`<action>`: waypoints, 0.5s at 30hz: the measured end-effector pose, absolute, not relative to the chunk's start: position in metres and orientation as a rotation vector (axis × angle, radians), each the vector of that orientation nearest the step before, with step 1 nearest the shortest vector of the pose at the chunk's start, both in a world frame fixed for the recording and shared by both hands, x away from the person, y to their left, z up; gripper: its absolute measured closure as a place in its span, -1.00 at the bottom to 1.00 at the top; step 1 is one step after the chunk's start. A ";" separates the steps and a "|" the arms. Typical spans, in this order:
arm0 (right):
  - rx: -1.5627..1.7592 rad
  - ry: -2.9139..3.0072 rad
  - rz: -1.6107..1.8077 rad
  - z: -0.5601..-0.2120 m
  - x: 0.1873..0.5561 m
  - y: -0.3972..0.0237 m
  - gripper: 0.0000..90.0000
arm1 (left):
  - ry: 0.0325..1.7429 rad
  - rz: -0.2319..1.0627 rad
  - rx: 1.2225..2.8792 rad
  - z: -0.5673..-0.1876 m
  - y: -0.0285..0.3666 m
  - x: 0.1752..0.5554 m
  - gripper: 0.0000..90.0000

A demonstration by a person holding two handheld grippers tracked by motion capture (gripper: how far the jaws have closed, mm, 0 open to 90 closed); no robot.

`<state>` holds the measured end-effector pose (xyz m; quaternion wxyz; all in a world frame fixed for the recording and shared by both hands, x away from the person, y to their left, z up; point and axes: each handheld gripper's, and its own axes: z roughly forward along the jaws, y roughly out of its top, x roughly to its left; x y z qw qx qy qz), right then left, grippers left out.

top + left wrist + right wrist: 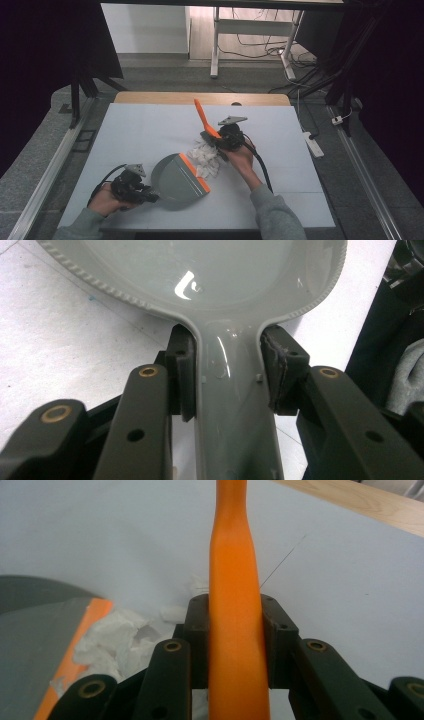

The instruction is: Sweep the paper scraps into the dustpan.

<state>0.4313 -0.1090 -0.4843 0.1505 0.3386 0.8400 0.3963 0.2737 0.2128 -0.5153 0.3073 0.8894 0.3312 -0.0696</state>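
Observation:
A grey dustpan (175, 181) with an orange lip lies on the white table top (140, 130), its mouth facing a pile of white paper scraps (206, 158). My left gripper (152, 197) is shut on the dustpan's handle (235, 405); the pads press both sides of it just below the pan (200, 265). My right gripper (212, 137) is shut on the orange handle of a brush (202, 117), which slants up and away over the scraps. In the right gripper view that handle (234, 580) runs between the jaws, with the scraps (115, 635) and the dustpan (35, 640) at lower left.
A wooden strip (200, 97) borders the table's far edge. A white power strip (313, 142) and cables lie on the floor to the right. Beyond the table stands a white desk frame (216, 45). Dark curtains hang on both sides.

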 end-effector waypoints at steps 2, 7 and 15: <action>0.958 2.422 1.144 -0.484 0.427 -0.106 0.55 | 0.875 -0.186 2.353 -0.516 0.213 0.274 0.37; 0.943 2.432 1.164 -0.485 0.421 -0.102 0.55 | 0.877 -0.184 2.354 -0.516 0.212 0.275 0.37; 0.917 2.434 1.211 -0.487 0.408 -0.098 0.55 | 0.876 -0.178 2.352 -0.516 0.211 0.274 0.36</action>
